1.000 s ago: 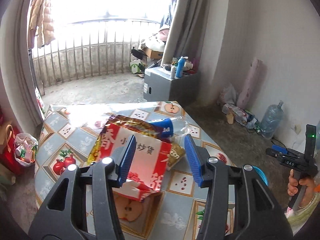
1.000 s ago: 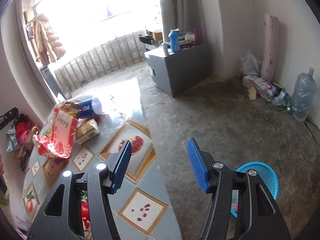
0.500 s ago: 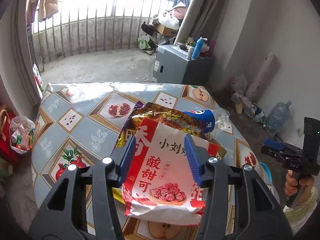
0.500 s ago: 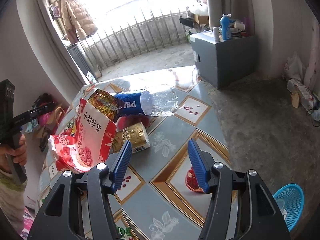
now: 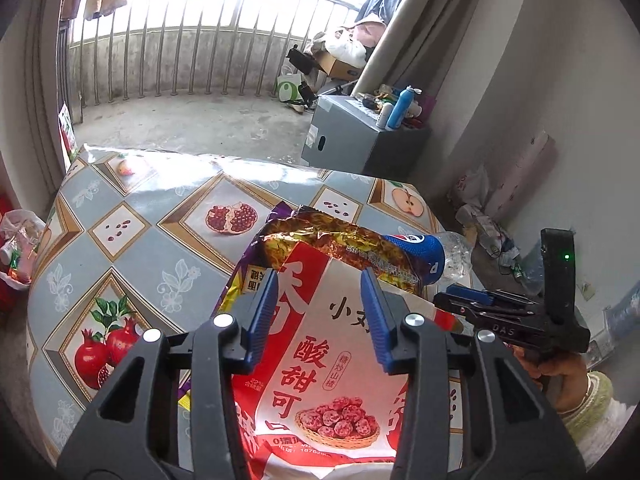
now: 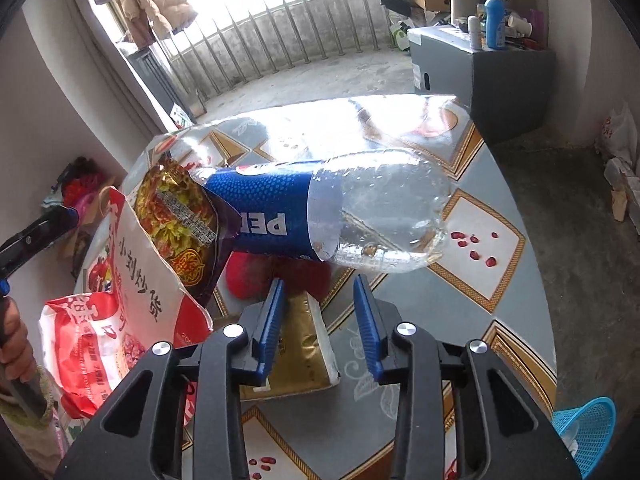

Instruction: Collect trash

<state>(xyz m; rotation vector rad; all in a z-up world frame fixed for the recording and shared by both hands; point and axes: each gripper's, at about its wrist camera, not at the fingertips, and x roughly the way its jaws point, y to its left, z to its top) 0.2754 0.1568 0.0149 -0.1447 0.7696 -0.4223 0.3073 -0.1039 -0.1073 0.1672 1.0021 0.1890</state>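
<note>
Trash lies piled on the patterned table (image 5: 132, 240). In the left wrist view, a red and white snack bag (image 5: 320, 372) lies under my left gripper (image 5: 320, 312). Its jaws are closing with the bag's upper part between them; the pads stand clear of it. Behind it lie a gold and purple wrapper (image 5: 332, 240) and a Pepsi bottle (image 5: 432, 256). In the right wrist view, my right gripper (image 6: 320, 320) hangs just short of the Pepsi bottle (image 6: 320, 216). Its jaws are closing over a gold pack (image 6: 300, 344) without pressing it. The right gripper (image 5: 460, 298) also shows from the left wrist.
A blue basket (image 6: 588, 428) stands on the floor at the table's right. A grey cabinet (image 6: 480, 68) with bottles on top is behind the table. The red and white bag (image 6: 120, 320) and my left gripper (image 6: 40, 228) sit at the left. Bags lie along the wall (image 5: 480, 208).
Both grippers have come down and in over the trash pile, and both pairs of jaws have narrowed. The right wrist view swung from the floor to the bottle and gold pack.
</note>
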